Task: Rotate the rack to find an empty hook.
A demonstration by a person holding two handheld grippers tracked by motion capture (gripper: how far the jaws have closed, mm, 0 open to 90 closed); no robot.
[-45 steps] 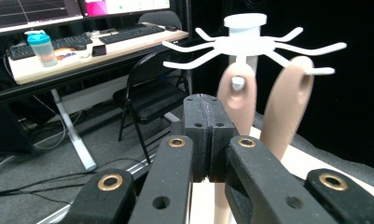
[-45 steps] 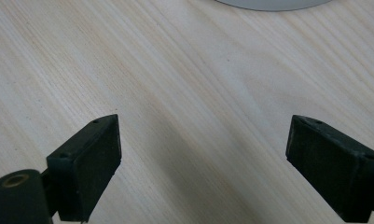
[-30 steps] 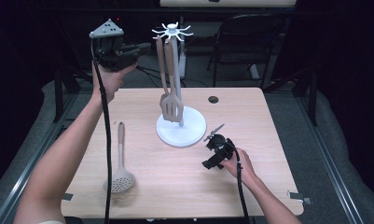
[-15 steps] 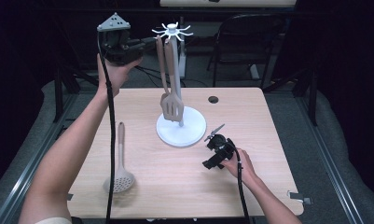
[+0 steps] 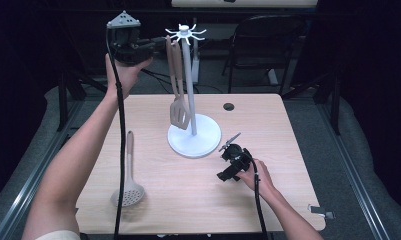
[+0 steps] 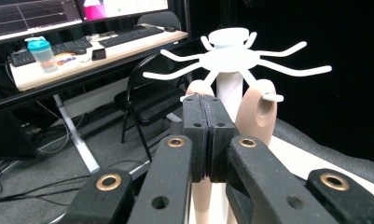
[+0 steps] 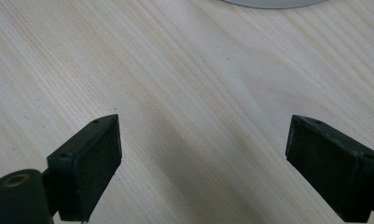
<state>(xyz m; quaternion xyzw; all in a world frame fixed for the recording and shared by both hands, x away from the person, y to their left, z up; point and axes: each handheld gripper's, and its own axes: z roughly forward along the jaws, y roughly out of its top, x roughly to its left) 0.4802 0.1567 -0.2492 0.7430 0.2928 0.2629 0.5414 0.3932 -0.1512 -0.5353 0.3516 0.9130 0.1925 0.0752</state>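
Dark room, pale wooden desk (image 5: 298, 200). Left gripper (image 6: 205, 105) raised to the crown of the white rack (image 5: 208, 145), fingers pressed shut, nothing visible between the pads. Just behind them a beige handle (image 6: 199, 89), hanging upright, long axis vertical; second handle (image 6: 259, 112) on its hook to the right. Far nearer these than the right gripper (image 5: 232, 149), low by the rack's base, fingers wide and empty. Skimmer (image 5: 128, 187) flat on the desk, well apart. Possibly in the way: spreading hooks (image 6: 292, 71).

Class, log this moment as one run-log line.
left gripper: shut, empty, by rack top | right gripper: open, on table | skimmer: lying on table
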